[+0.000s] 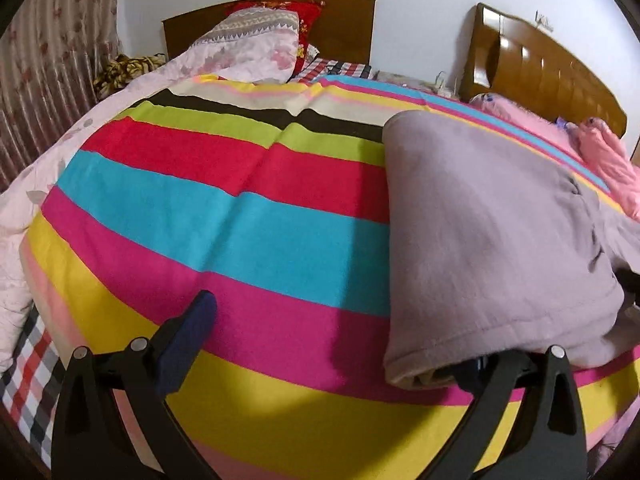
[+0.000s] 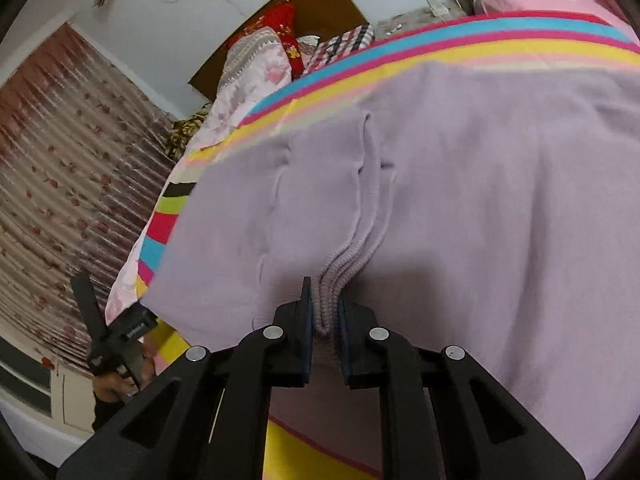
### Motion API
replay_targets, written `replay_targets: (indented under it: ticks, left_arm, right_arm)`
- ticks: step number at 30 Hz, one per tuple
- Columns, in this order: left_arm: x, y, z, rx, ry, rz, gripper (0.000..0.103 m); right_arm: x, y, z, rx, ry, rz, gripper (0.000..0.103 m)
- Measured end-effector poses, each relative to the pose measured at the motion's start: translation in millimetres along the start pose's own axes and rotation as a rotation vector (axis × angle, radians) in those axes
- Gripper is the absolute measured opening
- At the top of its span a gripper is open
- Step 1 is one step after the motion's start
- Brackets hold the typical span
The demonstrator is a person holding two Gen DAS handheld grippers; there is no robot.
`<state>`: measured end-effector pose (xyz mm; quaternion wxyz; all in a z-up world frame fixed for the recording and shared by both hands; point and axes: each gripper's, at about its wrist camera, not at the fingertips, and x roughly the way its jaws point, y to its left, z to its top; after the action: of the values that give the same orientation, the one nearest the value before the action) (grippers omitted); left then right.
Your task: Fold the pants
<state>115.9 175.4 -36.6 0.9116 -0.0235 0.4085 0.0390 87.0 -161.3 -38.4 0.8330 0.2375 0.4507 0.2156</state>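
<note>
The lilac knit pants (image 2: 460, 200) are lying on the striped blanket (image 1: 224, 216) that covers the bed, already doubled over, w/ the bulk toward the blanket's right side and the near fold by its front edge.

The right gripper (image 2: 323, 316) is pinched down narrow on the ribbed band (image 2: 340, 268), prob bc that thick edge won't slip like the thin knit would.

The left gripper (image 1: 336, 344) is spread wide w/ nothing in it. One finger (image 1: 196, 320) is over bare blanket, the other is tucked under the near fold, so I'd guess it's lining up to grab that corner and both ends lift together.
</note>
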Motion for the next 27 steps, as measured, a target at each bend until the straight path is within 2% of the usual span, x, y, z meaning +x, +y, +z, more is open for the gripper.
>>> replay_targets:
  ticks: [4, 11, 17, 21, 27]
  left_arm:
    - [1.5, 7.0, 1.4, -0.019, 0.018, -0.006, 0.102]
    - [-0.8, 3.0, -0.6, -0.023, 0.015, 0.006, 0.102]
    - [-9.1, -11.7, -1.1, 0.067, -0.003, 0.067, 0.102]
    - [-13.8, -27.2, -3.3, 0.164, -0.030, 0.128, 0.102]
    - [-17.3, -20.6, -2.0, 0.175, 0.009, 0.100, 0.102]
  right_arm:
    - [-3.4, 10.4, 5.7, -0.047, -0.023, 0.000, 0.014]
    - [-9.9, 7.2, 2.7, -0.015, -0.042, 0.024, 0.014]
    - [-27.0, 14.0, 2.3, -0.027, -0.085, 0.007, 0.014]
    - [-25.7, 3.8, -5.8, -0.012, -0.068, -0.014, 0.014]
    - [-11.0, -6.8, -12.2, 0.001, -0.016, -0.040, 0.015]
